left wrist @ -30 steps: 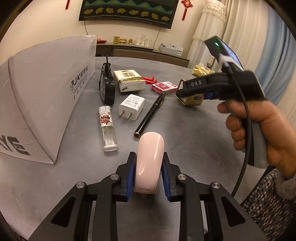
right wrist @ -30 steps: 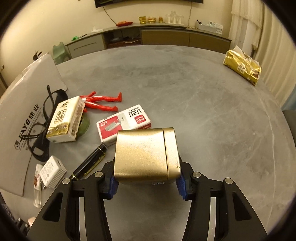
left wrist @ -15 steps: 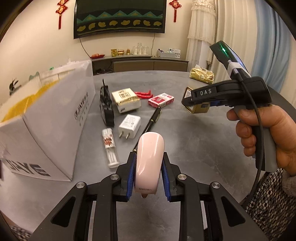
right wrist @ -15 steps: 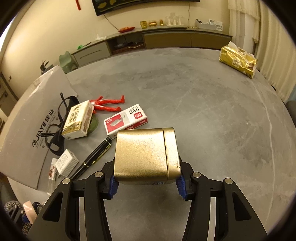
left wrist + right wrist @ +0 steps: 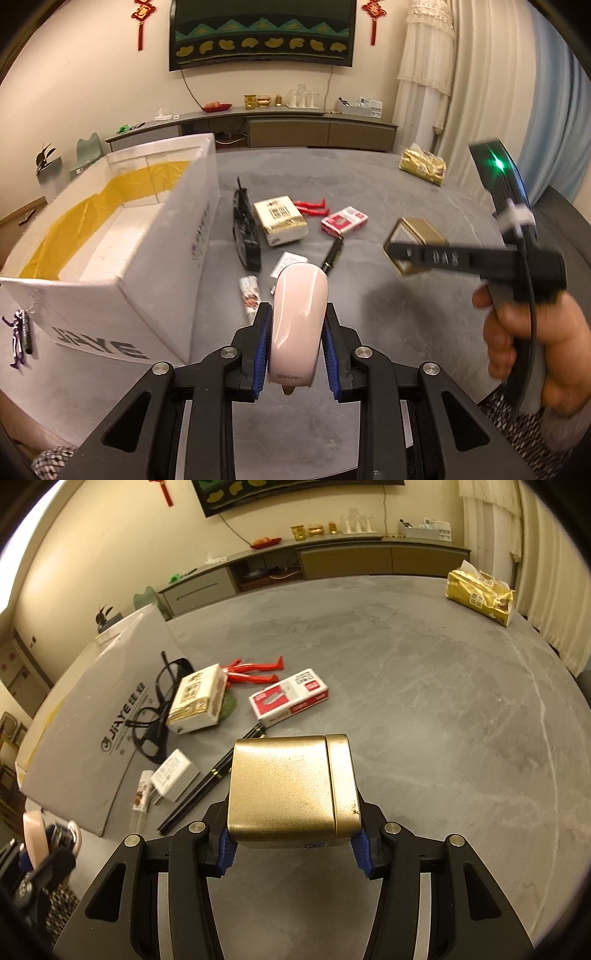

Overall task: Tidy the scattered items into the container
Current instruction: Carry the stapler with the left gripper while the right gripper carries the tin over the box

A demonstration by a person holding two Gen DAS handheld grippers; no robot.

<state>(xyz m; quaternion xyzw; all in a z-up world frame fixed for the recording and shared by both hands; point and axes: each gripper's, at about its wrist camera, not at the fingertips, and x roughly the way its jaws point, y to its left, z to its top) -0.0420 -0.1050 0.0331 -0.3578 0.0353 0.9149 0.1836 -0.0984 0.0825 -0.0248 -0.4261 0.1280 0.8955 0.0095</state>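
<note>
The left gripper (image 5: 295, 354) clamps a glossy pale-pink rounded plastic gadget (image 5: 298, 325) between its blue pads, just right of the open white cardboard box (image 5: 147, 258). The right gripper (image 5: 291, 845) grips a brushed-gold rectangular tin (image 5: 288, 786), well right of the box. What shows of the box's inside is yellow tape and a bare floor, though its near corner is hidden. Beside its right wall lie black glasses (image 5: 245, 229), a tissue pack (image 5: 282, 219) and a red staple box (image 5: 344, 220).

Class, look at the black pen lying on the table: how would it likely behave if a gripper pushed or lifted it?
The black pen looks round and slim, so a sideways push would probably roll it. It seems rigid, unlikely to bend. Its glossy barrel may slip between pads, and lying flat on the table leaves little to grasp.
</note>
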